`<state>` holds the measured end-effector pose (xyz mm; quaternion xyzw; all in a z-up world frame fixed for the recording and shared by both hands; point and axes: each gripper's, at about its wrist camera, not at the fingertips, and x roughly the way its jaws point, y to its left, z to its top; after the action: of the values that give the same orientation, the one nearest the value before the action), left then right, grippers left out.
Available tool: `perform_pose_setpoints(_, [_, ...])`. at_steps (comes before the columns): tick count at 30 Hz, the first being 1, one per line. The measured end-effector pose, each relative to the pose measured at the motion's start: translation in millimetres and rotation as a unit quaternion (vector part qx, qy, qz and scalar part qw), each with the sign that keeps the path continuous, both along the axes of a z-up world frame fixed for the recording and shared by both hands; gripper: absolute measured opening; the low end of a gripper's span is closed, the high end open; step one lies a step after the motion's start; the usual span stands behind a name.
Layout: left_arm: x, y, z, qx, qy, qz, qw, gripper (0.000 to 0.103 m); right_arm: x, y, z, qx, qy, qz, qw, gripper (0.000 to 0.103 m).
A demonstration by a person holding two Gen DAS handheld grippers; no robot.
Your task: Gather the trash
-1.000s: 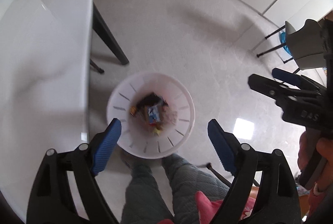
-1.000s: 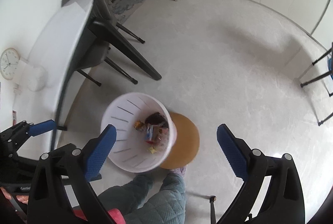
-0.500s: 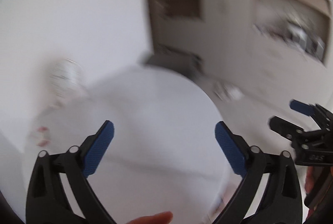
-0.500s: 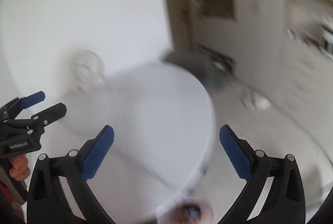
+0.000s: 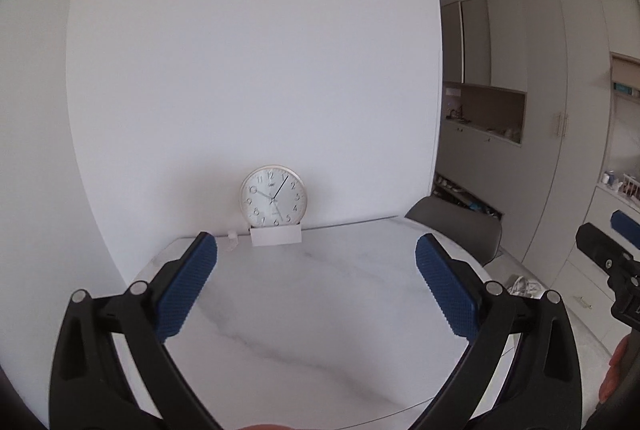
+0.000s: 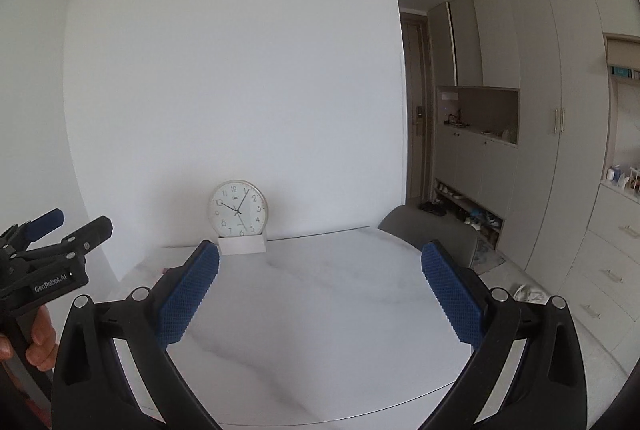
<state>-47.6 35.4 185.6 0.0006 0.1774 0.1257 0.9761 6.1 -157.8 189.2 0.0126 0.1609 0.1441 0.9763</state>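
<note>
My left gripper (image 5: 316, 250) is open over the white marble table (image 5: 320, 310), with nothing between its blue pads. My right gripper (image 6: 320, 258) is open too, over the same table (image 6: 320, 318), and holds nothing. Each gripper shows at the edge of the other's view: the right gripper (image 5: 612, 242) at the far right, the left gripper (image 6: 60, 226) at the far left with a hand under it. No trash and no bin are in view. A crumpled white thing (image 5: 522, 285) lies on the floor past the table's right edge.
A round wall clock (image 5: 273, 196) leans on the wall at the table's back, behind a small white box (image 5: 276, 235). A grey chair (image 5: 460, 226) stands at the table's far right. Cabinets and shelves (image 6: 540, 150) line the right wall.
Both grippers have swung up from looking down at the white bin of trash on the floor to facing level across the table towards the clock. The bin has left both views.
</note>
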Motion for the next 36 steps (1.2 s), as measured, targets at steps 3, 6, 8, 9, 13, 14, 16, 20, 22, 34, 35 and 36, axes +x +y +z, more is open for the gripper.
perform_pose_setpoints(3, [11.8,-3.9,-4.1,-0.001,0.016,-0.008,0.9998,0.095,4.0,3.0,-1.9,-0.006,0.007,0.002,1.000,0.101])
perform_pose_setpoints(6, [15.3,-9.5,-5.4,-0.006,0.018,-0.019,0.9996,0.095,6.2,0.3,-2.7,-0.015,0.008,-0.008,1.000,0.101])
perform_pose_setpoints(8, [13.8,-10.2,-6.7,-0.010,0.020,-0.028,0.9993,0.095,7.3,0.1,-2.5,-0.022,0.010,-0.015,1.000,0.101])
perform_pose_setpoints(9, [10.2,-10.2,-7.7,-0.010,0.020,-0.032,0.9992,0.095,8.9,-1.2,-3.4,-0.024,0.011,-0.017,1.000,0.101])
perform_pose_setpoints(13, [10.3,-23.4,-10.7,-0.010,0.027,-0.050,0.9983,0.095,8.3,-4.6,-8.2,-0.028,0.016,-0.034,0.999,0.101])
perform_pose_setpoints(14, [7.1,-26.5,-9.9,-0.010,0.029,-0.055,0.9980,0.095,7.7,-8.1,-8.4,-0.028,0.016,-0.041,0.999,0.101])
perform_pose_setpoints(16, [12.5,-29.5,-10.9,-0.011,0.031,-0.061,0.9976,0.095,6.7,-12.6,-8.9,-0.025,0.015,-0.050,0.998,0.101])
perform_pose_setpoints(20, [12.9,-36.6,-10.0,-0.017,0.031,-0.066,0.9972,0.095,5.6,-21.5,-8.0,-0.013,0.014,-0.061,0.998,0.101])
perform_pose_setpoints(22, [12.0,-38.2,-11.4,-0.019,0.029,-0.068,0.9971,0.095,5.0,-25.8,-8.0,-0.012,0.015,-0.068,0.998,0.101])
perform_pose_setpoints(34, [5.6,-44.0,-13.4,-0.013,0.034,-0.074,0.9966,0.095,6.2,-28.4,-10.8,-0.010,0.019,-0.077,0.997,0.101])
perform_pose_setpoints(35, [6.8,-44.1,-13.7,-0.012,0.034,-0.075,0.9965,0.095,5.9,-29.0,-10.9,-0.010,0.019,-0.078,0.997,0.101])
perform_pose_setpoints(36, [6.7,-44.4,-13.7,-0.012,0.035,-0.076,0.9965,0.095,5.8,-28.7,-11.0,-0.011,0.020,-0.078,0.997,0.101])
